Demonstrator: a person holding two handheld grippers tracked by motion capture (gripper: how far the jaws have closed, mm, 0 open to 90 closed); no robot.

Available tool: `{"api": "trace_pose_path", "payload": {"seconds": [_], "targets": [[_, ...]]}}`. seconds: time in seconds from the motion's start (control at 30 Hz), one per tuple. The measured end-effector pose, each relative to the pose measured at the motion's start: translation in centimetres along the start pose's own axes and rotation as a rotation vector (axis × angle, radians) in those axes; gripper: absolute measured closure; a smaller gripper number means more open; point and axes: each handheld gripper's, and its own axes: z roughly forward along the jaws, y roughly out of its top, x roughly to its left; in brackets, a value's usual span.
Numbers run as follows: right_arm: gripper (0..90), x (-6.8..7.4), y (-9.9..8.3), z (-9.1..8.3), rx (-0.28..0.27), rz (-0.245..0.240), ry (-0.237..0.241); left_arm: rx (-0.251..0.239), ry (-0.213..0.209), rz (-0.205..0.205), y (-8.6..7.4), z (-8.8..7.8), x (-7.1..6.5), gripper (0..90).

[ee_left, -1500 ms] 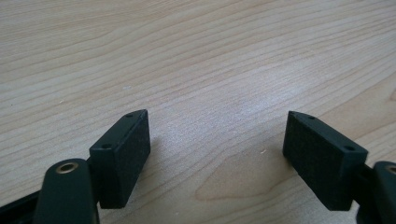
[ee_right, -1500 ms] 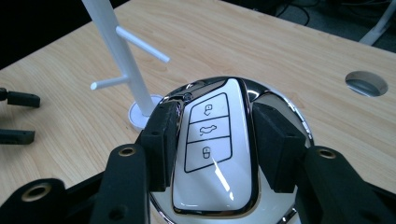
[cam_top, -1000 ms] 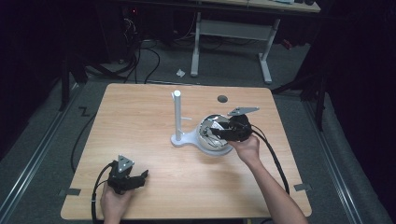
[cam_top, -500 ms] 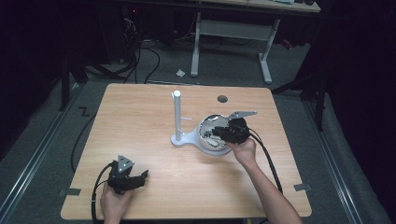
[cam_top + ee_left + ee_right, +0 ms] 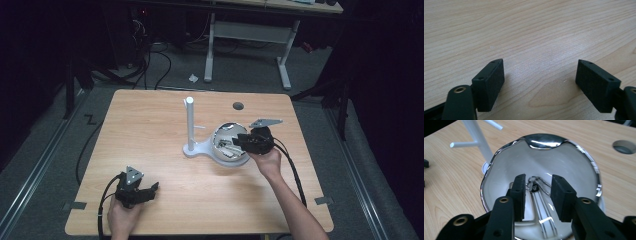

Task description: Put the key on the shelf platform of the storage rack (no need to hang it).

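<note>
A shiny metal bowl (image 5: 226,130) sits on the base of a white stand (image 5: 190,122) near the table's middle. My right gripper (image 5: 239,141) reaches into the bowl from the right. In the right gripper view its jaws (image 5: 538,192) stand apart and have just been opening. A small metal wire ring piece (image 5: 537,183) lies on the bowl's bottom (image 5: 544,141) between and just beyond the pads, which do not press on it. My left gripper (image 5: 152,189) rests at the near left, open over bare wood (image 5: 540,80).
The stand's white pole with side pegs (image 5: 477,135) rises just left of the bowl. A round hole (image 5: 238,106) is set in the tabletop behind the bowl. Cables trail from both grippers toward the near edge.
My right gripper has shifted only slightly inside the bowl. The left gripper has stayed where it was.
</note>
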Motion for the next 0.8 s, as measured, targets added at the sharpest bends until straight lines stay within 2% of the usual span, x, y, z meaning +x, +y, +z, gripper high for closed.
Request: {"api": "trace_pose_path", "payload": {"seconds": [0.03, 0.23, 0.8], "targets": [[63.2, -0.3, 0.0, -0.7, -0.009, 0.001, -0.012, 0.0, 0.0, 0.0, 0.0, 0.0, 0.0, 23.6], [63.2, -0.9, 0.0, -2.0, -0.026, 0.006, -0.03, -0.001, 0.0, 0.0, 0.0, 0.0, 0.0, 23.6], [61.8, -2.0, -0.4, -4.8, -0.072, 0.045, -0.052, -0.001, 0.0, -0.001, 0.0, 0.0, 0.0, 23.6]]}}
